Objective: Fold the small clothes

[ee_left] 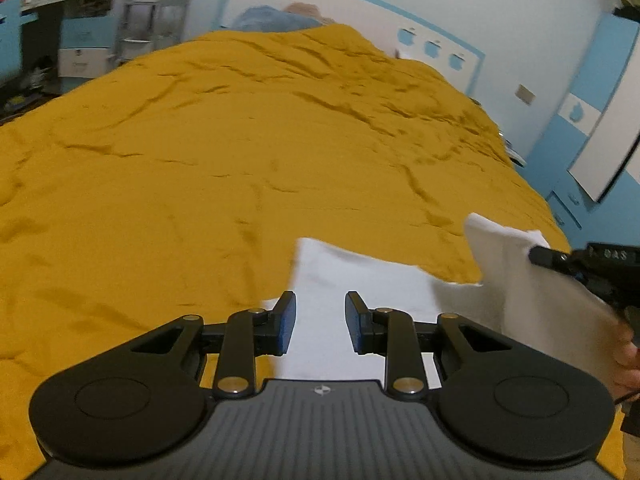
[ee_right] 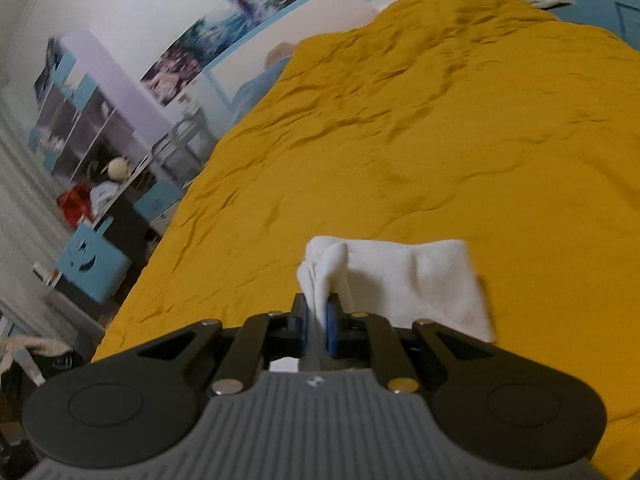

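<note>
White garment [ee_right: 416, 280] on mustard bedspread [ee_left: 240, 152]: right gripper [ee_right: 316, 312] pinching bunched edge, left gripper [ee_left: 320, 320] wide, empty; risk: thin pinch slipping, fold dragging crooked

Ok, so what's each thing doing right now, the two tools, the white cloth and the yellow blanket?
Left tool: open, holding nothing, over the cloth.
Right tool: shut, pinching a bunched edge of the cloth.
White cloth: partly lying on the blanket, one end lifted.
Yellow blanket: spread over the bed, wrinkled.
</note>
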`<action>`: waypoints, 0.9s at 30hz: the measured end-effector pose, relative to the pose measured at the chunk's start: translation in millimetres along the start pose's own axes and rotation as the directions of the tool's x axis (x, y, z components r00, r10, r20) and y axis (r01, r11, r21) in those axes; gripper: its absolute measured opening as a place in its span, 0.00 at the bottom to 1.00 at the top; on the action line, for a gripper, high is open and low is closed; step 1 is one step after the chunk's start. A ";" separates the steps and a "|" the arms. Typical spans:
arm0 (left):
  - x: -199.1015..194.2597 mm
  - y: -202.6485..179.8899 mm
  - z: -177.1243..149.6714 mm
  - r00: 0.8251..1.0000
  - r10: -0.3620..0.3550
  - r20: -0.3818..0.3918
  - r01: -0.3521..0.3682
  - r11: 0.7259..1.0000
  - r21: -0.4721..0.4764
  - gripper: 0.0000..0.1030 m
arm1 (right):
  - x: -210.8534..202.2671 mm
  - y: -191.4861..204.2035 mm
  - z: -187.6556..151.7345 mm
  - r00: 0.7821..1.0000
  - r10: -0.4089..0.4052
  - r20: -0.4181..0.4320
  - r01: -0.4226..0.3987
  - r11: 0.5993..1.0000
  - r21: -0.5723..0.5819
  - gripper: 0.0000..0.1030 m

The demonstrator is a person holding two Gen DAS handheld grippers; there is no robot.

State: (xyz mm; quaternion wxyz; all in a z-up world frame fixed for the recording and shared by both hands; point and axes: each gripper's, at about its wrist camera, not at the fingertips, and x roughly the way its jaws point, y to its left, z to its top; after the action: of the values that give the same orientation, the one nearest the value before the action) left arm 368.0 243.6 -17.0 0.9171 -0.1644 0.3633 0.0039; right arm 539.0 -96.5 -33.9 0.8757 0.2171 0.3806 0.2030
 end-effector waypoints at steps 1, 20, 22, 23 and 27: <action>-2.8 7.6 -0.8 1.000 0.008 0.001 -0.008 1.000 -0.009 0.31 | 7.7 16.0 -4.4 1.000 -0.003 -0.005 0.003 1.000 -0.017 0.04; 40.7 71.1 -43.1 0.996 -0.037 -0.085 0.022 0.985 -0.171 0.31 | 145.2 152.2 -106.2 0.984 -0.110 -0.137 0.071 0.963 -0.260 0.04; 38.8 70.9 -42.4 0.996 -0.041 -0.077 0.027 0.984 -0.176 0.31 | 149.7 154.8 -111.0 0.979 -0.127 -0.157 0.078 0.956 -0.282 0.07; 36.4 70.2 -41.5 0.996 -0.044 -0.071 0.031 0.984 -0.175 0.31 | 150.2 156.7 -112.2 0.977 -0.131 -0.171 0.077 0.953 -0.292 0.08; 16.9 72.4 -44.8 0.998 -0.055 -0.042 0.046 0.980 -0.195 0.31 | 125.4 169.3 -116.5 0.978 -0.084 -0.189 0.019 0.947 -0.320 0.17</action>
State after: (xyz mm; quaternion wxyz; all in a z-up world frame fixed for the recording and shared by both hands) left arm 341.4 296.5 -80.5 0.8877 -0.2621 0.3783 0.0121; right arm 497.6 134.6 -87.7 0.8614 0.0423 0.4347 0.2591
